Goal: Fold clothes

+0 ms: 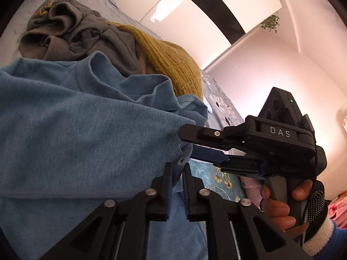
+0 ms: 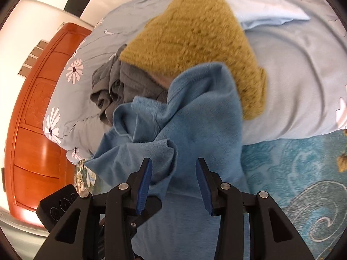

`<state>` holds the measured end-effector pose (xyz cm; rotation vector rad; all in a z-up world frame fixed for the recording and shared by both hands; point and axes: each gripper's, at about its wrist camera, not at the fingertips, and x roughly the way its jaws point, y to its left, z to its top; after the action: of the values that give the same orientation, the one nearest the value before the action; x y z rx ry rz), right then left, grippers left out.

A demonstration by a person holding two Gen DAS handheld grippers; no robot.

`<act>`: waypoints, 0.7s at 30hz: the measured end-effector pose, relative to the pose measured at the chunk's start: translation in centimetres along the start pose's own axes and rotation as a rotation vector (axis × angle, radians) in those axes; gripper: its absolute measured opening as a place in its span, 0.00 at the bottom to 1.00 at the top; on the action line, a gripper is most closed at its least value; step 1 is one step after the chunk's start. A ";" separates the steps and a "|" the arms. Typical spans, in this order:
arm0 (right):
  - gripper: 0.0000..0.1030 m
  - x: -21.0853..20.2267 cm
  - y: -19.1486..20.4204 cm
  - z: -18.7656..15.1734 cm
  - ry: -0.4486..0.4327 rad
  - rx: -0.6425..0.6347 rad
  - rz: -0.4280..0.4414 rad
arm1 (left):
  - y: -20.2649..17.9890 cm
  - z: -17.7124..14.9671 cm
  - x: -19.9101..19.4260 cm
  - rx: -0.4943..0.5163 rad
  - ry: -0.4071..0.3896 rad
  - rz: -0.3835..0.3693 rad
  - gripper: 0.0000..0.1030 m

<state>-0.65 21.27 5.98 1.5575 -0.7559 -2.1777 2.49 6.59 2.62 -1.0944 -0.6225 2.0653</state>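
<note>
On the bed (image 2: 292, 69), both grippers stood part-open at the blue top (image 1: 76, 130): left gripper (image 1: 178, 173) astride its edge, right gripper (image 2: 173, 186) gripping nothing.

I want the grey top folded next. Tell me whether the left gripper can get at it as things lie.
Probably not directly. The blue top lies heaped between the left gripper and the grey top, with blue cloth between its fingers.

Fleece top (image 2: 195, 112) lies before knit sweater (image 2: 195, 36), both on bed (image 2: 292, 75)
</note>
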 end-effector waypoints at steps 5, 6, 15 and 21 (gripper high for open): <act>0.37 1.0 -0.3 -0.3 0.007 0.020 0.019 | -0.3 0.0 -1.6 0.002 0.017 -0.021 0.42; 0.32 1.2 -0.5 -0.3 0.004 0.027 0.028 | -0.3 0.1 -2.2 0.002 0.018 -0.018 0.44; 0.02 -0.1 1.1 -1.2 -0.003 -0.130 -0.022 | 2.7 7.5 -11.5 0.044 -0.040 0.458 0.54; 0.02 -1.2 1.3 -1.9 -0.019 -0.164 -0.018 | 6.5 11.3 -9.2 0.100 0.181 0.607 0.54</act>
<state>1.54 20.57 7.20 1.4693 -0.5550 -2.2095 -5.81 -5.55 8.79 -1.5236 -0.0908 2.4207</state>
